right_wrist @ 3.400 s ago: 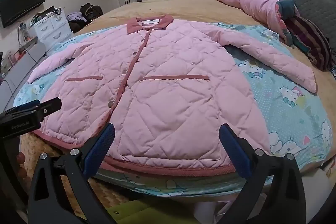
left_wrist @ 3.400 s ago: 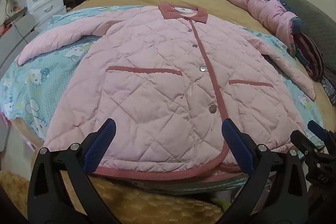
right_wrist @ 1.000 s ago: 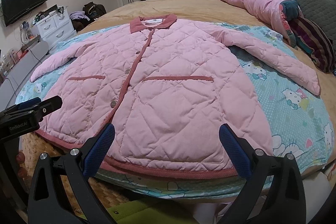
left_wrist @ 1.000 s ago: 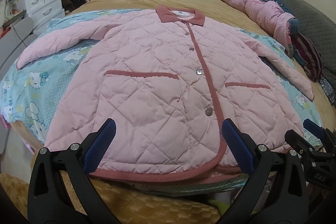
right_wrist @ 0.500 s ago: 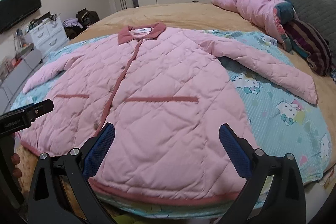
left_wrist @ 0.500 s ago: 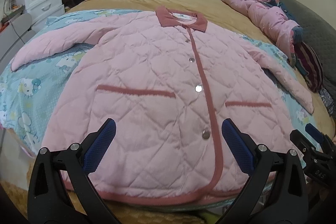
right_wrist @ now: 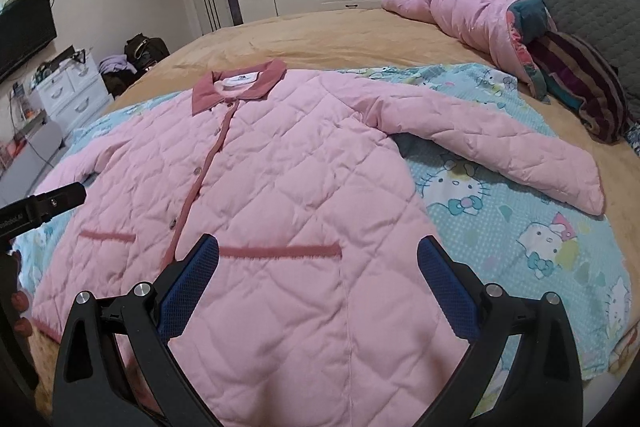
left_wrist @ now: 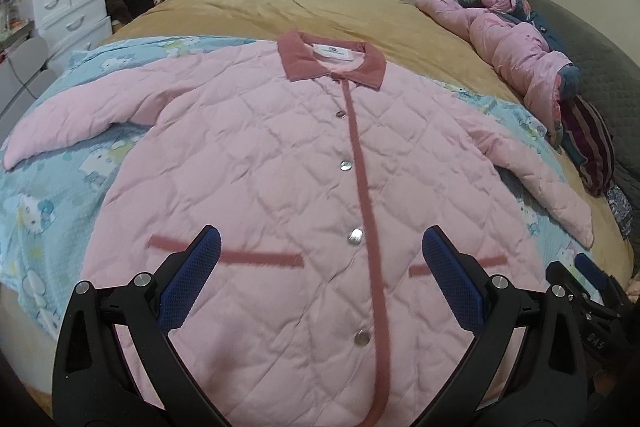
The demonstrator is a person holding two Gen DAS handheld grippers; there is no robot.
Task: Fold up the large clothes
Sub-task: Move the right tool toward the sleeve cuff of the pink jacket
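A pink quilted jacket (left_wrist: 280,155) (right_wrist: 288,163) with a dark pink collar lies flat and buttoned on the bed, sleeves spread to both sides. My left gripper (left_wrist: 320,267) hovers open above the lower front, near the placket and left pocket, holding nothing. Over the right pocket area my right gripper (right_wrist: 318,267) is open and empty too. Each gripper shows at the edge of the other's view. The right sleeve (right_wrist: 500,151) stretches out over the blanket.
A light blue cartoon-cat blanket (right_wrist: 520,227) lies under the jacket on a tan bedspread (left_wrist: 280,11). A pile of pink and striped clothes (right_wrist: 500,19) sits at the far right. White drawers (left_wrist: 68,7) and bags stand left of the bed.
Both grippers have moved forward over the jacket from beyond its hem, so the hem now lies beneath them. The jacket has not moved. Both stay open.
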